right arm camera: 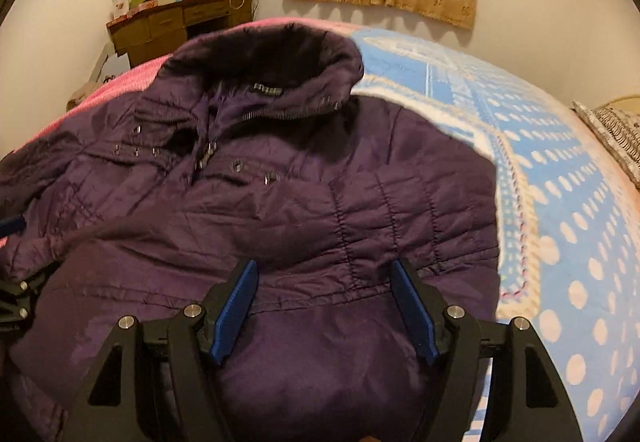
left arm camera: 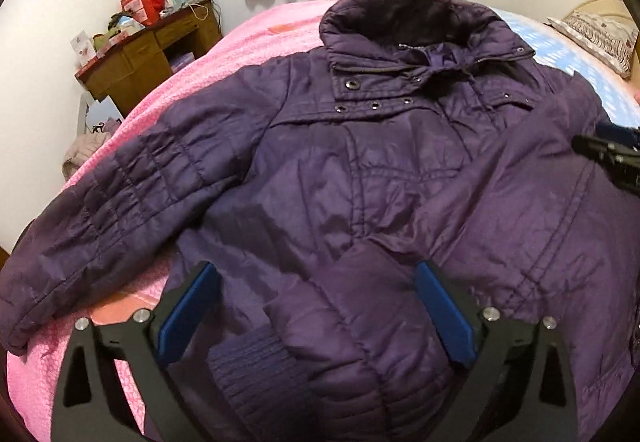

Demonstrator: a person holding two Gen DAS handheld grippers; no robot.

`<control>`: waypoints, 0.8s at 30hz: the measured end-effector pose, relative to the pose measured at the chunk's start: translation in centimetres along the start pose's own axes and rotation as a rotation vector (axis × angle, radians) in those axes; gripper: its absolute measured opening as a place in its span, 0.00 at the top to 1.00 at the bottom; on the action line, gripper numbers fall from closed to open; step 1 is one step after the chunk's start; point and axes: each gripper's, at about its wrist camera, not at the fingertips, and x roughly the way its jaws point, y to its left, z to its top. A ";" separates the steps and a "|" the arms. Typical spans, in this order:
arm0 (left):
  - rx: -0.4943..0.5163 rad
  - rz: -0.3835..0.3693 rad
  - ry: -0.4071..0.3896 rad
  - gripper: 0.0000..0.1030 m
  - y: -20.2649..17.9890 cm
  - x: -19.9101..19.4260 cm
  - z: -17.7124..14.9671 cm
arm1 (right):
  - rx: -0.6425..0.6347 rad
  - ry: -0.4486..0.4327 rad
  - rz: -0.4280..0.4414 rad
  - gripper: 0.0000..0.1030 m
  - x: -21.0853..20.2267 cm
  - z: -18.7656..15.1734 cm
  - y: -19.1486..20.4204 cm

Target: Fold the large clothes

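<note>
Your left gripper (left arm camera: pixel 316 306) is spread wide above the purple jacket (left arm camera: pixel 360 182), gripping nothing. Your right gripper (right arm camera: pixel 324 306) is also spread (nothing between the pads). The jacket lies flat on the bed (right arm camera: pixel 560 202); free blue cover remains beside its right edge.

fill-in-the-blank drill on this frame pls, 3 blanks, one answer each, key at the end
1. The jacket lying on the bed is ____ in colour.
2. The blanket under the jacket's outstretched sleeve is ____.
3. Both the left gripper and the right gripper have their jaws ____, with nothing clamped.

Missing words: purple; pink; open
</note>
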 end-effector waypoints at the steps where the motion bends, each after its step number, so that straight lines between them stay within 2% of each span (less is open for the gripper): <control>1: 0.001 0.010 -0.002 0.00 -0.1 0.0 -0.1 | -0.011 0.008 -0.002 0.32 0.3 -0.3 0.1; 11: 0.050 0.082 -0.026 0.00 -1.4 -0.3 -0.2 | -0.051 0.024 -0.042 0.32 1.1 -0.9 0.9; 24: 0.066 0.105 -0.031 0.00 -1.9 -0.2 -0.3 | -0.081 0.023 -0.077 0.32 1.5 -0.9 1.6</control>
